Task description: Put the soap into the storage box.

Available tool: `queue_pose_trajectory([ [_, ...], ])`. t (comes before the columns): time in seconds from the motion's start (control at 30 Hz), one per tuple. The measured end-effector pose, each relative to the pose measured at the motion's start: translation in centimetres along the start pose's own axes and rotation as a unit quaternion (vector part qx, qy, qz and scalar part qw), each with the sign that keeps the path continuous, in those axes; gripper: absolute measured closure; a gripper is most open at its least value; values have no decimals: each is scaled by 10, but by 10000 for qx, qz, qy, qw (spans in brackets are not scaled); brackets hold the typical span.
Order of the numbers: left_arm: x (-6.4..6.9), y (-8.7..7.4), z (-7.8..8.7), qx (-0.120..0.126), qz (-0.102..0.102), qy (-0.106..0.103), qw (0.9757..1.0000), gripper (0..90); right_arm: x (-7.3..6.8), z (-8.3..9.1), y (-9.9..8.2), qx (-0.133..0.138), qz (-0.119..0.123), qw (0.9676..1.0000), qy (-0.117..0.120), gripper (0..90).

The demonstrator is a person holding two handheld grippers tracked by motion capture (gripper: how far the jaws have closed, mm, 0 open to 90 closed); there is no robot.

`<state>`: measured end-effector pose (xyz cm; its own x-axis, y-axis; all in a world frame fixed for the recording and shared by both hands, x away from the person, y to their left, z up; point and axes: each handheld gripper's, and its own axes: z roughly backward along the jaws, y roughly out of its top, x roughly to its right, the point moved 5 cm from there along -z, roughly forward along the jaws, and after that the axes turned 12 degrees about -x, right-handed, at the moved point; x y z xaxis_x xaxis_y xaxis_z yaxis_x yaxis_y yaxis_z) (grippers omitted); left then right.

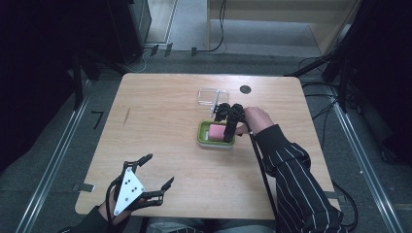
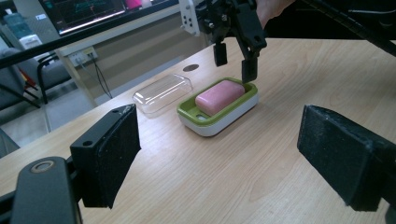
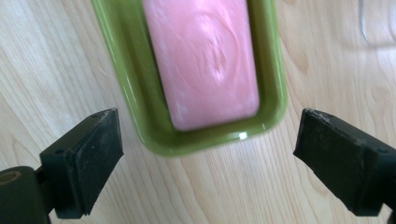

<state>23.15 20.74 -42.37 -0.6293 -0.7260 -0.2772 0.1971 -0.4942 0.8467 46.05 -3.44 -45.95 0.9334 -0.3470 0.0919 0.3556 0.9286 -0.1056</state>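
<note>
A pink soap bar [image 1: 216, 133] lies in a green and white soap dish [image 1: 201, 137] near the middle of the wooden table. My right gripper [image 1: 228, 131] hovers just above the dish's right end, pointing down, open, with nothing held. In the right gripper view its jaws stand wide on either side of the near end of the dish [image 3: 126, 84] and the soap [image 3: 203, 60], clear of both. The left gripper view shows the right gripper [image 2: 235, 64] over the soap [image 2: 219, 96]. My left gripper [image 1: 159, 169] rests open and empty near the front left edge.
A clear plastic lid [image 1: 210, 96] lies on the table just behind the dish, also seen as the lid [image 2: 162, 92] in the left gripper view. A small black round mark [image 1: 245, 89] sits near the far edge. Bare wood [image 1: 160, 116] spreads left of the dish.
</note>
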Motion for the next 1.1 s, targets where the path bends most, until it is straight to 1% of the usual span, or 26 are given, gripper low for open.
queue_pose_trajectory([
  [0.13,0,1,-1,3,-13,-18,10000,136,-1,2,-11,14,-251,9997,-23,62],
  [0.23,1,1,-1,15,-1,-29,10000,136,-2,0,-21,-55,-361,9993,-44,57],
  [0.3,1,1,-1,11,-21,-41,10000,136,-3,-3,-28,-132,-417,9990,-14,53],
  [0.37,1,1,-1,17,-18,-42,10000,136,-5,-4,-34,-203,-534,9984,18,51],
  [0.43,0,1,-1,41,-4,-41,10000,137,-7,-5,-39,-225,-545,9983,0,51],
  [0.63,0,2,-2,36,-4,-45,10000,136,-15,-6,-55,-260,-745,9969,-15,56],
  [0.7,0,2,-2,35,-7,-42,10000,136,-17,-6,-60,-275,-775,9966,-15,57],
  [0.77,1,2,-2,24,-10,-34,10000,137,-21,-7,-66,-269,-861,9959,28,61],
  [0.93,1,2,-3,36,-4,-46,10000,136,-29,-11,-82,-299,-946,9951,-11,66],
  [1.1,1,2,-3,40,-1,-54,10000,136,-37,-15,-100,-278,-1139,9931,-3,76],
])
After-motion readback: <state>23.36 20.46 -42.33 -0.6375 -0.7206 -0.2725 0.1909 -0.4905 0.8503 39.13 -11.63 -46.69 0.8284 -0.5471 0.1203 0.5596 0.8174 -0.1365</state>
